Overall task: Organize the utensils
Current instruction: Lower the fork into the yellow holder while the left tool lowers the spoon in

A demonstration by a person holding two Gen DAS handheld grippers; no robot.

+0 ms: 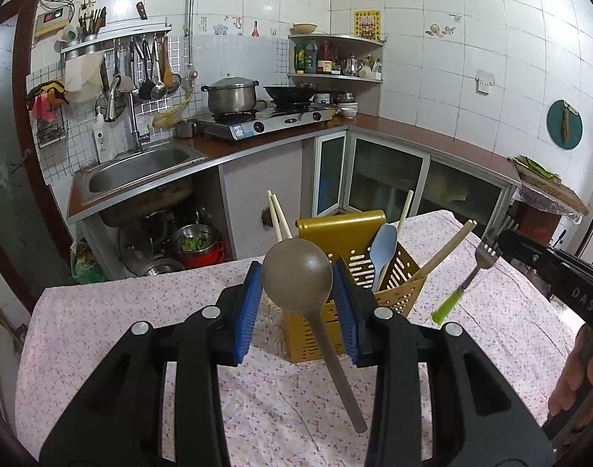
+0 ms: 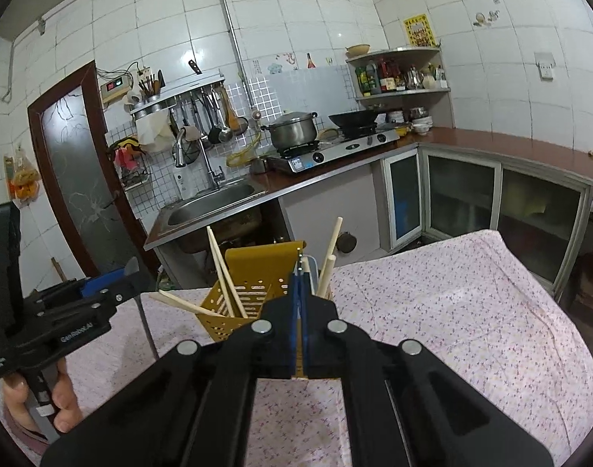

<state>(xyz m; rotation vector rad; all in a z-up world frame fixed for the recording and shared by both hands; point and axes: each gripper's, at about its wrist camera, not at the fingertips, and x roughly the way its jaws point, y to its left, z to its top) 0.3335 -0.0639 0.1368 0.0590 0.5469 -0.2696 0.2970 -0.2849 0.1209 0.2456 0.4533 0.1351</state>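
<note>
My left gripper (image 1: 298,269) is shut on the round bowl of a brown spoon (image 1: 296,278). The spoon's handle slants down toward the camera. Just behind it a yellow slotted utensil holder (image 1: 378,229) stands on the floral tablecloth (image 1: 140,330), with a pale blue spoon (image 1: 384,249) and wooden chopsticks (image 1: 277,214) inside. At the right, my right gripper (image 1: 504,235) is shut on the tines of a green-handled fork (image 1: 467,282), which hangs over the cloth. In the right wrist view the right gripper (image 2: 299,278) has its pads pressed together above the holder (image 2: 253,268). The left gripper (image 2: 115,284) is at the left.
The table's far edge (image 2: 487,233) drops off toward the kitchen cabinets. Beyond are a sink (image 1: 140,171), a stove with a pot (image 1: 232,95) and a wok (image 1: 288,93). A hand (image 2: 62,401) grips the left tool's handle at the lower left.
</note>
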